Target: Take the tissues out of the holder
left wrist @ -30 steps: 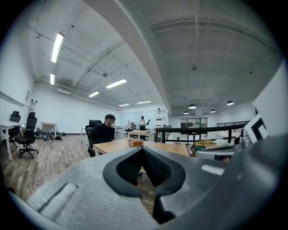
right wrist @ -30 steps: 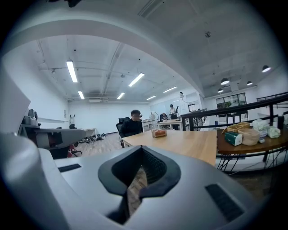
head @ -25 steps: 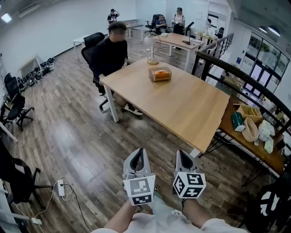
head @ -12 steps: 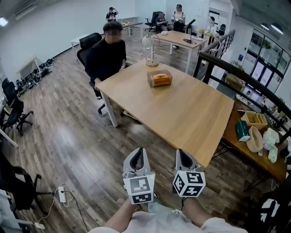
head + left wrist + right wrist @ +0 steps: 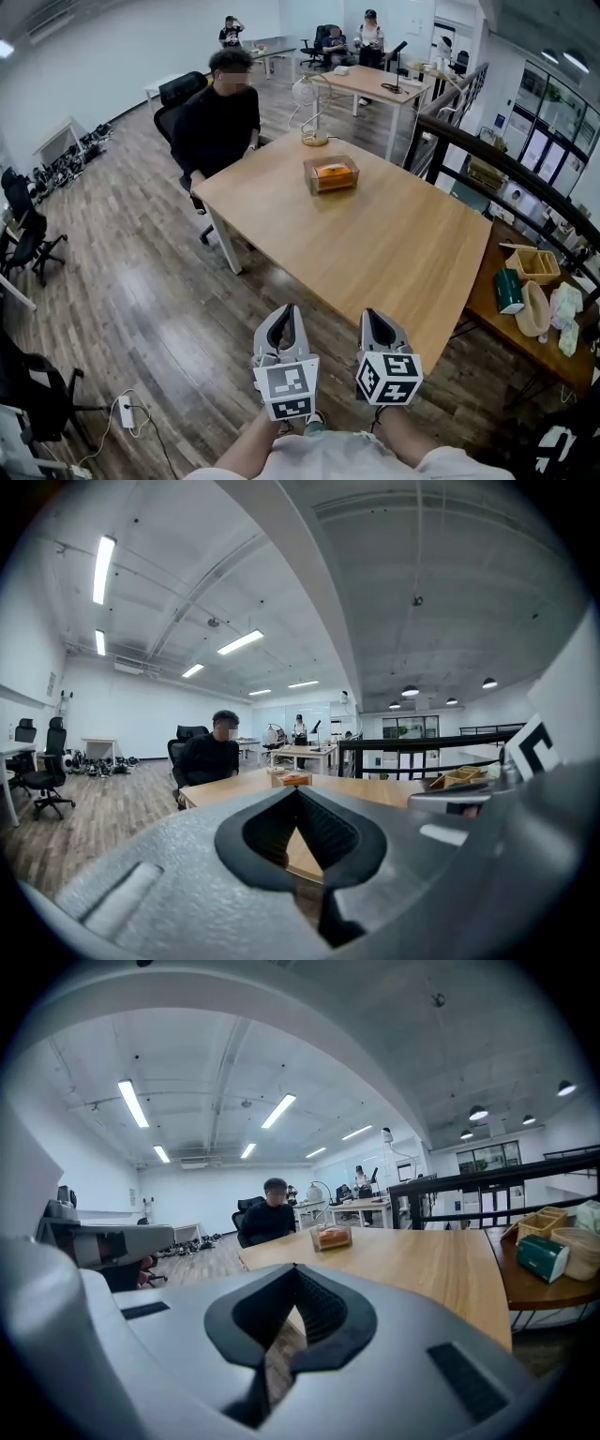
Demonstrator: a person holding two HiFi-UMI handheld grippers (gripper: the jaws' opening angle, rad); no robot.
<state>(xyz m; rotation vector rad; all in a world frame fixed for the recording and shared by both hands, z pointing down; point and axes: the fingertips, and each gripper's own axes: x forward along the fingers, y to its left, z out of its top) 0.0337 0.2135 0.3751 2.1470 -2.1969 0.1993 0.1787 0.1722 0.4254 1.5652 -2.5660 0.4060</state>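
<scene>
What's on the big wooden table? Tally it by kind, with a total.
Tissue holder: 1
Curved-arm lamp: 1
Total: 2

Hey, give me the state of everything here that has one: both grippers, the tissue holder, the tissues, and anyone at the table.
left gripper: shut, empty, over the floor short of the table.
right gripper: shut, empty, beside the left one.
tissue holder: upright on the table, untouched.
tissues: inside the holder, none taken out.
person: seated at the table's far side.
</scene>
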